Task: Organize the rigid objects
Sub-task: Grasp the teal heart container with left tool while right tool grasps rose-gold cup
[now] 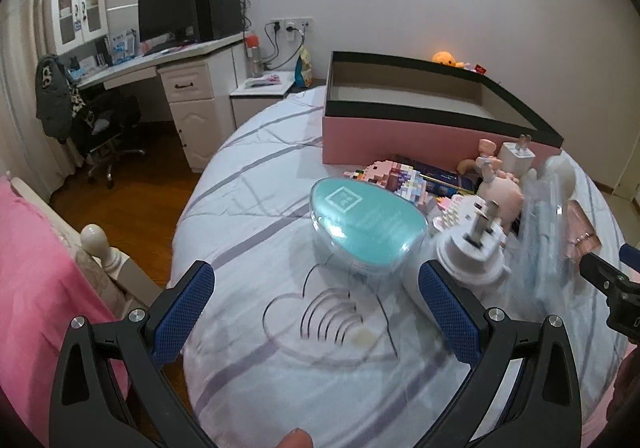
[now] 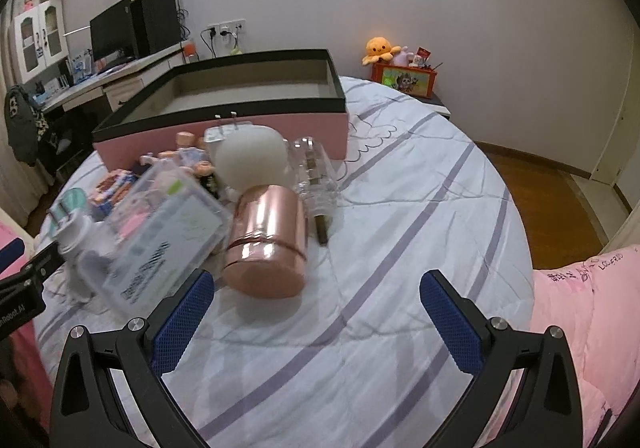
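A pile of small objects lies on the bed in front of an empty pink box with a black rim (image 1: 420,128) (image 2: 224,128). In the left wrist view a teal egg-shaped case (image 1: 368,226) sits ahead of my open, empty left gripper (image 1: 316,308), with a white plug adapter (image 1: 472,252) by its right finger. In the right wrist view a rose-gold cylinder (image 2: 266,244) lies just ahead of my open, empty right gripper (image 2: 316,308), beside a clear plastic case (image 2: 164,240), a white ball (image 2: 252,156) and a clear bottle (image 2: 316,176).
Block toys (image 1: 396,178), a pink figure (image 1: 500,188) and a white charger (image 1: 516,154) lie near the box. The bed has a white striped sheet (image 2: 400,208) and a pink quilt (image 2: 588,312). A desk with monitor (image 1: 168,12) and a chair (image 1: 100,128) stand left.
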A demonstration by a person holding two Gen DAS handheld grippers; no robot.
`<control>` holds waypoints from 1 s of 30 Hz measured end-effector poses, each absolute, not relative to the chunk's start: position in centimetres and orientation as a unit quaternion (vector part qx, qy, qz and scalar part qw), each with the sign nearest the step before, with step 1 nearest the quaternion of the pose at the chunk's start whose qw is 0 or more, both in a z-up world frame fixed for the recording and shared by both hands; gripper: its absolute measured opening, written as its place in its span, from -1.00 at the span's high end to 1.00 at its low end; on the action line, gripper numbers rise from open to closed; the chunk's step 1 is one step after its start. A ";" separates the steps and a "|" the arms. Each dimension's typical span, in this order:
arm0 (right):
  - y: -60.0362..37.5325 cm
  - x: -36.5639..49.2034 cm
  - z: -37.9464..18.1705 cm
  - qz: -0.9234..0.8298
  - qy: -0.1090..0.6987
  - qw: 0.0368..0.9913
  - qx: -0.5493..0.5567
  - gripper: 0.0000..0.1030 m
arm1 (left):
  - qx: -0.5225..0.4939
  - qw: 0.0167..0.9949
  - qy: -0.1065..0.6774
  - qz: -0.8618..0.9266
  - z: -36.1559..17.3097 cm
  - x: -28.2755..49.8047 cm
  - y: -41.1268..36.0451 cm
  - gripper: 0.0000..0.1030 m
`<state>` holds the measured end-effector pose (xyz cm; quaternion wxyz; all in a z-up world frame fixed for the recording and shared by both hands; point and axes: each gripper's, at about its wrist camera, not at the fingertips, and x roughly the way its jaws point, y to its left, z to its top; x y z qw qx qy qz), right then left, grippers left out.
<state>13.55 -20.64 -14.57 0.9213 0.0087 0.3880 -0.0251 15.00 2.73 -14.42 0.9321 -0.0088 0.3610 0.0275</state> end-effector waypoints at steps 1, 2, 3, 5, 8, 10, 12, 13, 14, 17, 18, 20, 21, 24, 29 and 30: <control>-20.8 13.9 -14.7 -0.019 0.389 0.921 0.011 -0.99 | -0.010 0.933 0.358 0.031 -14.4 15.4 2.8 -1.00; -20.8 14.2 -14.7 -0.012 0.392 0.920 0.011 -0.99 | -0.014 0.934 0.357 0.030 -14.4 15.9 2.9 -1.00; -20.5 14.4 -14.7 -0.007 0.393 0.920 0.007 -0.97 | -0.018 0.934 0.357 0.031 -14.4 16.3 3.1 -1.00; -20.0 15.0 -14.7 0.004 0.394 0.919 -0.004 -0.87 | -0.019 0.932 0.360 0.041 -14.5 17.3 3.3 -1.00; -19.4 15.9 -14.9 0.020 0.398 0.917 -0.011 -0.78 | -0.013 0.930 0.365 0.042 -15.1 18.3 3.1 -1.00; -19.3 16.4 -15.3 0.023 0.403 0.915 -0.011 -0.68 | -0.021 0.929 0.367 0.035 -15.1 18.8 3.3 -1.00; -19.5 16.9 -15.7 0.028 0.411 0.911 0.004 -0.55 | -0.019 0.928 0.372 0.026 -15.2 19.1 3.4 -1.00; -19.5 17.0 -15.8 0.029 0.412 0.911 0.010 -0.49 | -0.019 0.927 0.373 0.023 -15.2 19.2 3.4 -0.97; -19.6 17.1 -15.9 0.033 0.412 0.910 0.016 -0.40 | -0.021 0.927 0.375 0.014 -15.3 19.2 3.5 -0.84; -19.5 17.2 -16.0 0.037 0.413 0.910 0.024 -0.34 | -0.034 0.925 0.379 -0.024 -15.6 19.2 3.7 -0.41; -19.6 17.3 -16.1 0.037 0.413 0.909 0.029 -0.34 | -0.029 0.926 0.376 -0.026 -15.7 19.1 3.6 -0.41; -19.7 17.6 -16.1 0.041 0.414 0.909 0.037 -0.28 | -0.023 0.927 0.372 -0.034 -15.7 18.9 3.8 -0.41; -19.8 17.6 -16.0 0.044 0.412 0.909 0.039 -0.23 | -0.023 0.927 0.371 -0.037 -15.7 18.8 3.9 -0.41; -20.2 17.3 -15.9 0.050 0.408 0.910 0.047 -0.02 | -0.023 0.930 0.365 -0.037 -15.5 18.2 4.3 -0.40; -20.6 16.1 -15.7 0.057 0.402 0.912 0.059 0.03 | -0.034 0.932 0.359 -0.029 -15.3 16.8 5.3 -0.40; -20.7 15.9 -15.6 0.059 0.400 0.913 0.060 0.04 | -0.035 0.933 0.358 -0.029 -15.2 16.6 5.4 -0.40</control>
